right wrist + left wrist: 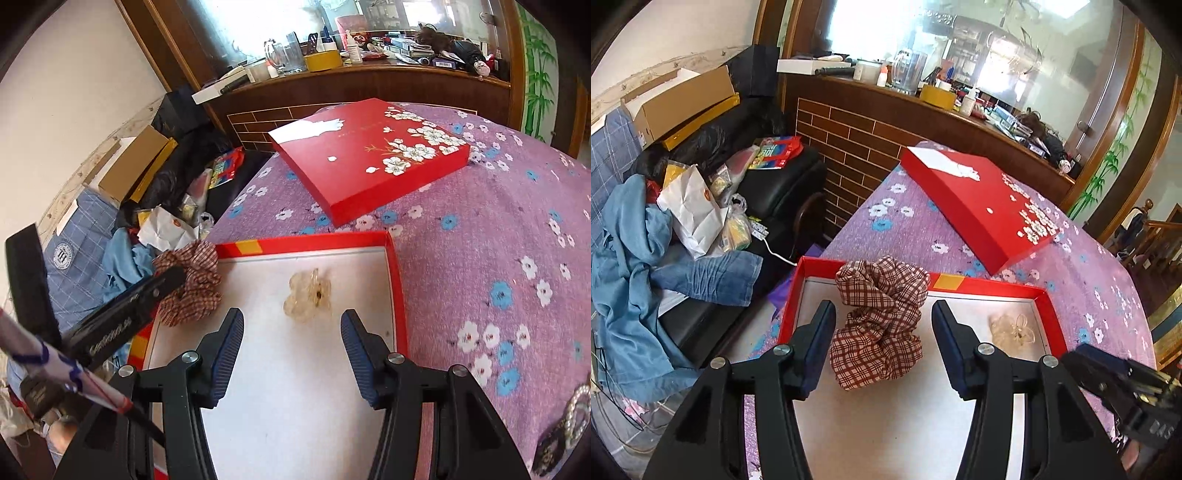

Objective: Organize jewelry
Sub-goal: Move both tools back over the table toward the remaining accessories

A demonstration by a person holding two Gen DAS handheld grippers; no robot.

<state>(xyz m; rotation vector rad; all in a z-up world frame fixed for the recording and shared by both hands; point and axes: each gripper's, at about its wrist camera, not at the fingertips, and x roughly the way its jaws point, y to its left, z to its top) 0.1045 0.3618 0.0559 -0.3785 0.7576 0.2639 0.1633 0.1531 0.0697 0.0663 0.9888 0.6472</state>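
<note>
A red open box [990, 286] with a white floor lies on the purple flowered cloth. A red-and-white plaid scrunchie [881, 321] lies in its far left part, between the fingers of my open left gripper [883, 314]; I cannot tell if the pads touch it. A clear flower-shaped hair clip [1012, 328] lies in the box to the right. In the right wrist view the clip [307, 295] lies just ahead of my open, empty right gripper [291, 321], and the scrunchie [192, 284] is at the left by the left gripper's finger. A pearl piece [578, 413] lies at the lower right.
The red box lid [369, 158] with white blossoms lies on the cloth beyond the box. A black sofa [775, 192] piled with clothes, bags and cartons stands to the left. A wooden counter [923, 107] with jars and bottles runs behind.
</note>
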